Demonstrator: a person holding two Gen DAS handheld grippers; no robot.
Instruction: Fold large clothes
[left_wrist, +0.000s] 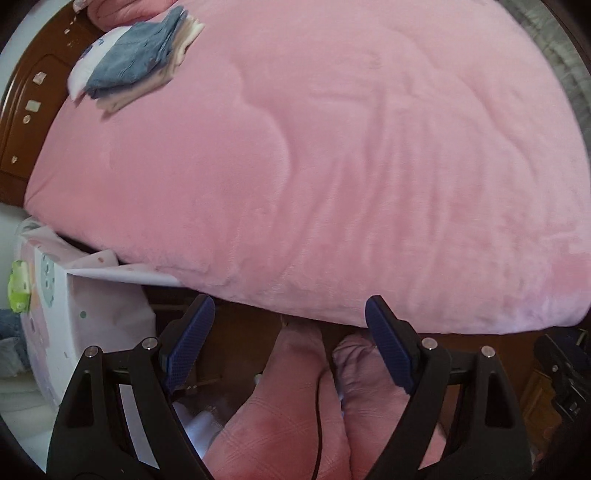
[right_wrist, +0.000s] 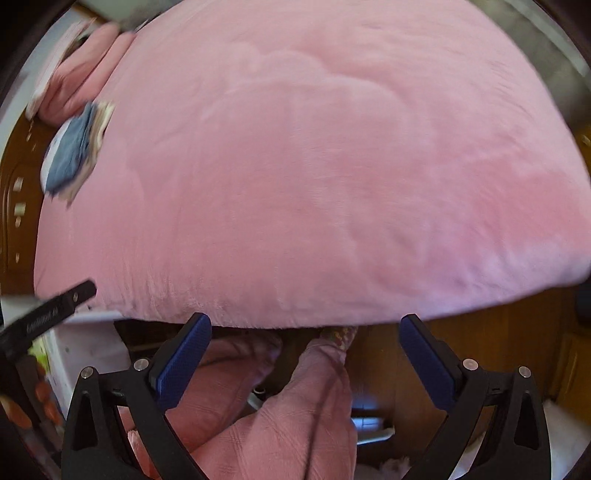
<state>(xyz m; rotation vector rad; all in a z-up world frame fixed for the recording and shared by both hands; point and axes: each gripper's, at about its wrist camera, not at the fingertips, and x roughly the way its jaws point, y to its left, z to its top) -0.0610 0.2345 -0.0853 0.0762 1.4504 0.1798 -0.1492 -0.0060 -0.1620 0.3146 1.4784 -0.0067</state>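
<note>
A stack of folded clothes, blue on top of beige and white, (left_wrist: 136, 61) lies at the far left of a bed covered by a pink fleece blanket (left_wrist: 332, 166). It also shows in the right wrist view (right_wrist: 75, 147), blurred, on the blanket (right_wrist: 314, 184). My left gripper (left_wrist: 290, 343) is open and empty, held off the bed's near edge above the person's pink-trousered legs (left_wrist: 295, 406). My right gripper (right_wrist: 306, 358) is open and empty, also off the near edge. Part of the left gripper (right_wrist: 55, 306) shows at its left.
A brown wooden headboard (left_wrist: 29, 110) stands at the left. A white patterned fabric bin (left_wrist: 92, 314) sits on the floor by the bed's near left corner. A pink pillow (right_wrist: 85, 74) lies at the far left. Brown wooden furniture (right_wrist: 498, 350) is at the right.
</note>
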